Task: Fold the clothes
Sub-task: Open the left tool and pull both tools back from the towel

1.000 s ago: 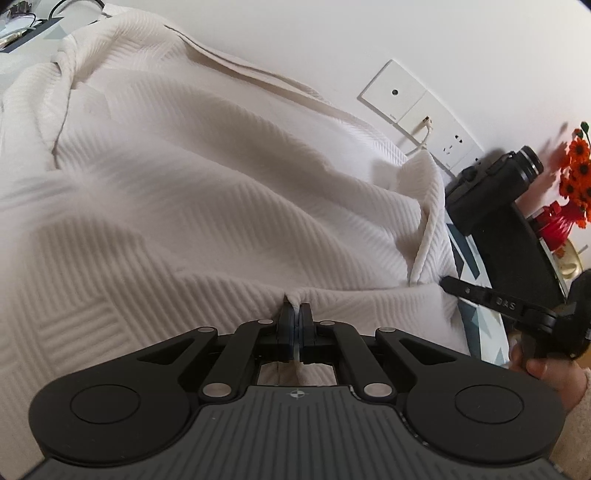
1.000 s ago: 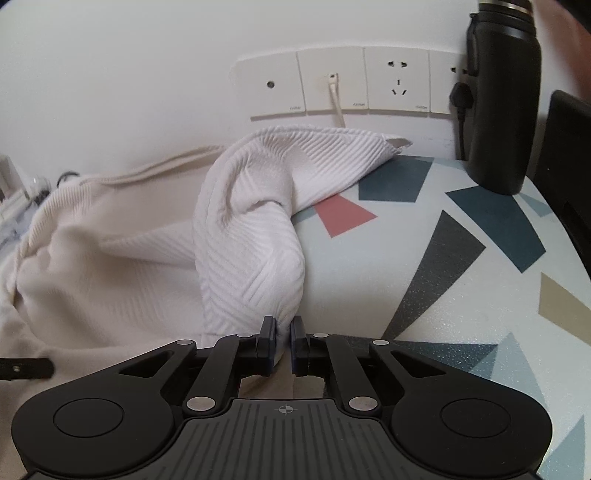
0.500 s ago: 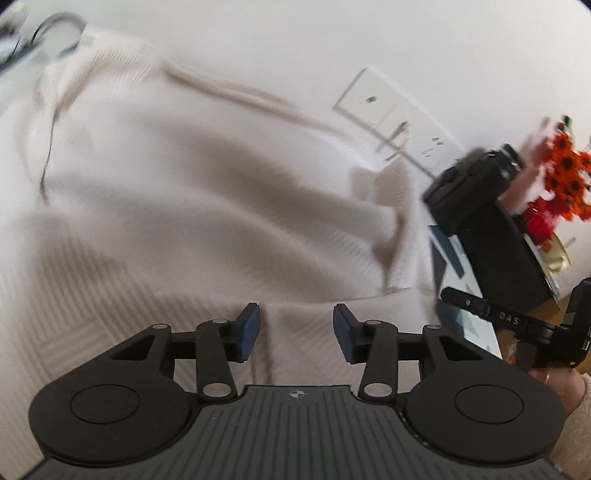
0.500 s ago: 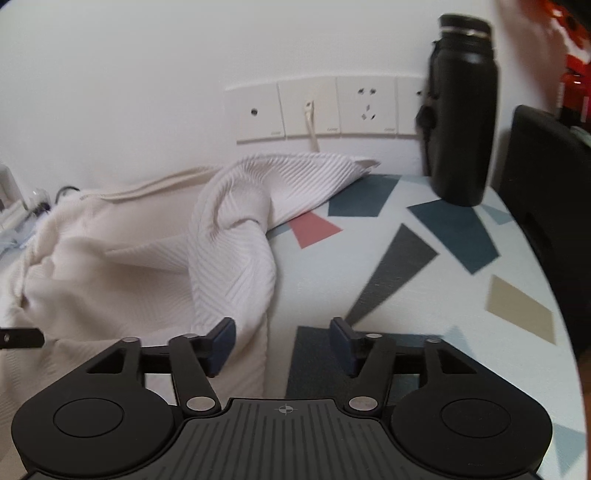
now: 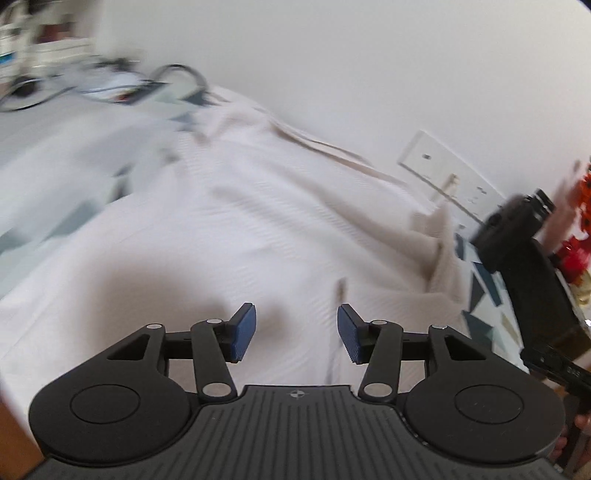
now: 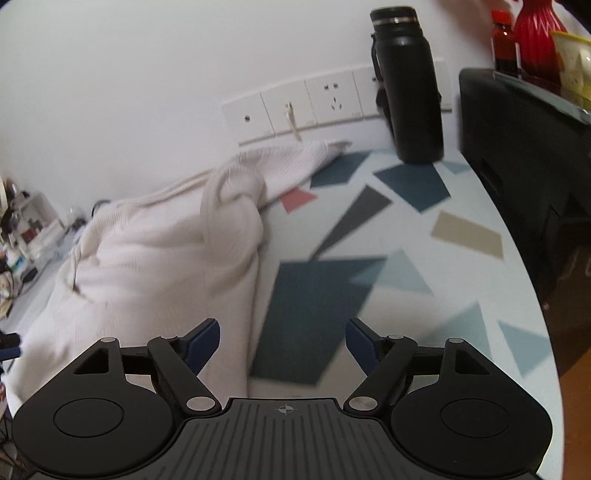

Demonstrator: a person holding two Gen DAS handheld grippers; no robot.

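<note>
One cream knitted garment [image 6: 155, 258] lies on one patterned table [image 6: 461, 266], and one black flask [image 6: 406, 85] stands on that table beyond the garment's far tip. On the wall behind the flask four white socket plates [image 6: 332, 99] can be counted in a row, the last partly hidden by it; right of the flask sit one black box [image 6: 524, 155], one brown bottle [image 6: 503, 40], one red vase [image 6: 537, 33] and one yellow-rimmed bowl [image 6: 570, 55]. Two grippers show, the left gripper [image 5: 295, 334] and the right gripper [image 6: 283, 349], each with two blue-padded fingers spread apart.

Pale tabletop [image 6: 424, 236] patterned with blue, grey, tan and red shapes; lying on it, rumpled cream ribbed-knit garment [image 6: 147, 258]; standing at back, black cylindrical flask [image 6: 408, 88].
</note>
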